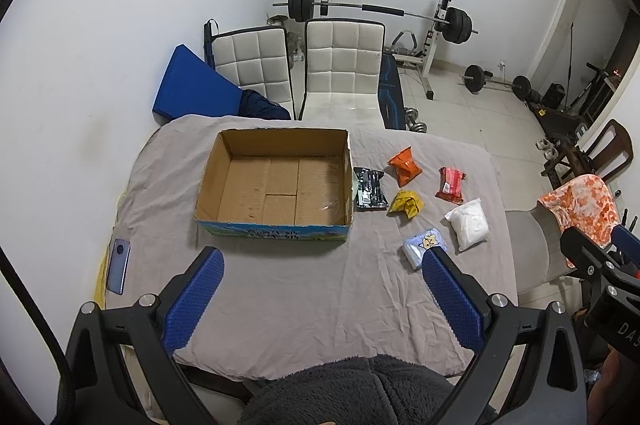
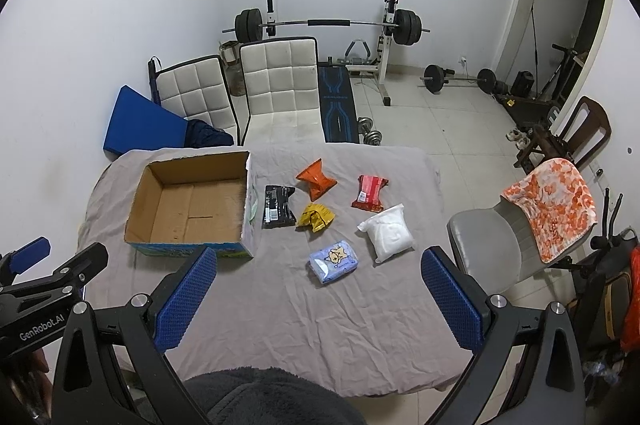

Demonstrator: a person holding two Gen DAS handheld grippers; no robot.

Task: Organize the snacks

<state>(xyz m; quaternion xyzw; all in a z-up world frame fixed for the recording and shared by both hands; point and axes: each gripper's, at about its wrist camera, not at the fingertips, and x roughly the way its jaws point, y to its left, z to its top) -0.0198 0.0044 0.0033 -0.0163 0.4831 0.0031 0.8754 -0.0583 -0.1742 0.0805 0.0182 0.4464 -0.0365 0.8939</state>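
An empty cardboard box (image 1: 276, 185) (image 2: 192, 207) sits on the grey-clothed table. To its right lie several snack packets: black (image 1: 370, 189) (image 2: 278, 205), orange (image 1: 405, 165) (image 2: 316, 180), yellow (image 1: 406, 205) (image 2: 316, 217), red (image 1: 451, 184) (image 2: 370, 192), white (image 1: 468, 223) (image 2: 386, 233) and light blue (image 1: 424, 245) (image 2: 334, 261). My left gripper (image 1: 324, 261) hovers open above the table's near side, in front of the box. My right gripper (image 2: 318, 261) is open too, high above the light blue packet. Neither holds anything.
A phone (image 1: 119, 265) lies at the table's left edge. Two white chairs (image 1: 340, 65) stand behind the table, a grey chair with an orange towel (image 2: 548, 205) at its right. Weight equipment (image 2: 328, 25) lines the far wall. A dark fleece sleeve (image 1: 360, 389) fills the bottom.
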